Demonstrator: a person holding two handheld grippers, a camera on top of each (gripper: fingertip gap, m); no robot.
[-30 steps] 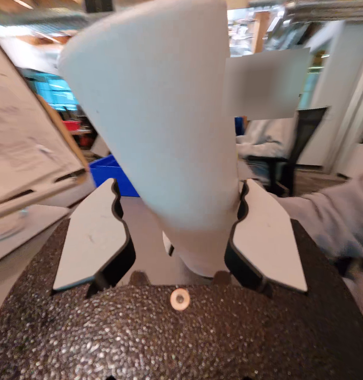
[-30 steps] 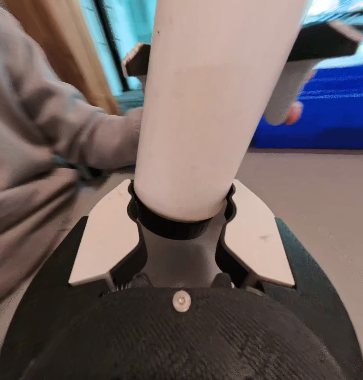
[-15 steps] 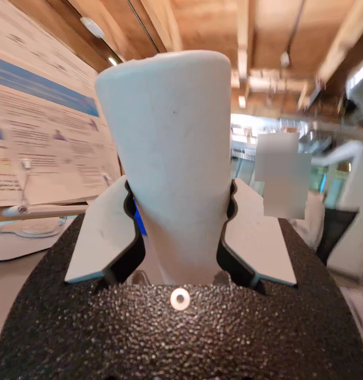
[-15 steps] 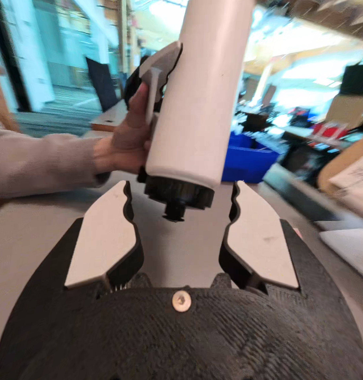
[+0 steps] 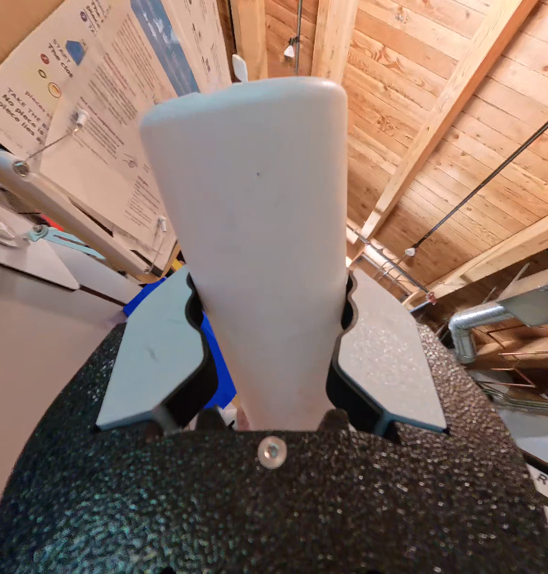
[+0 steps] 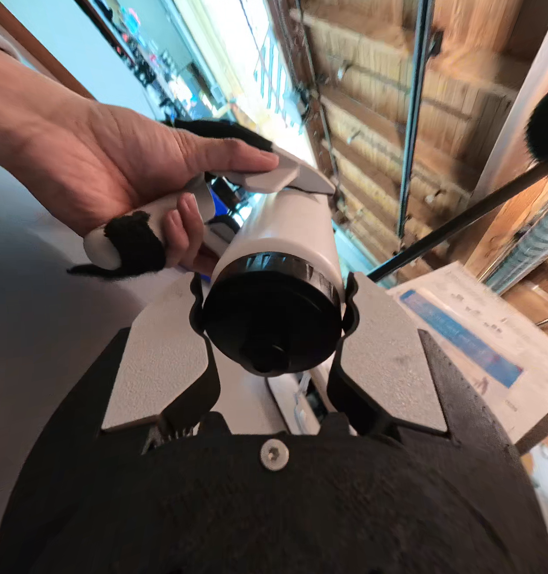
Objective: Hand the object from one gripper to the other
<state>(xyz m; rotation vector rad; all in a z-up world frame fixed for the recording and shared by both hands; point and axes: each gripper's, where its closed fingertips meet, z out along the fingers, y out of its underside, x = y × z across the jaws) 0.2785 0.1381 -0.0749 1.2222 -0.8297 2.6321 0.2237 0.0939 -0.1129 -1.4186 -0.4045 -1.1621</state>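
Note:
A white bottle (image 5: 254,217) with a black cap (image 6: 272,320) is held up in the air. My left gripper (image 5: 268,298) is shut on the bottle's body, with the bottom end pointing away toward the ceiling. In the right wrist view the bottle (image 6: 291,226) points cap-first at the camera, and a person's hand (image 6: 95,161) holds the left gripper (image 6: 266,211) around its far part. My right gripper (image 6: 274,298) is open. Its fingertips flank the cap with very little gap on either side.
Both views tilt up at a wooden plank ceiling (image 5: 437,124). Poster boards (image 5: 111,124) lean at the left, a blue bin (image 5: 216,366) sits behind the left fingers, and a metal duct (image 5: 471,320) is at the right. A black pole (image 6: 453,223) crosses behind the bottle. Tip to tip, the grippers are about 9 cm apart.
The right gripper let go of the bottle's cap end and the left gripper shut on its body. Both grippers have tilted upward, and the cap lies between the right fingertips again.

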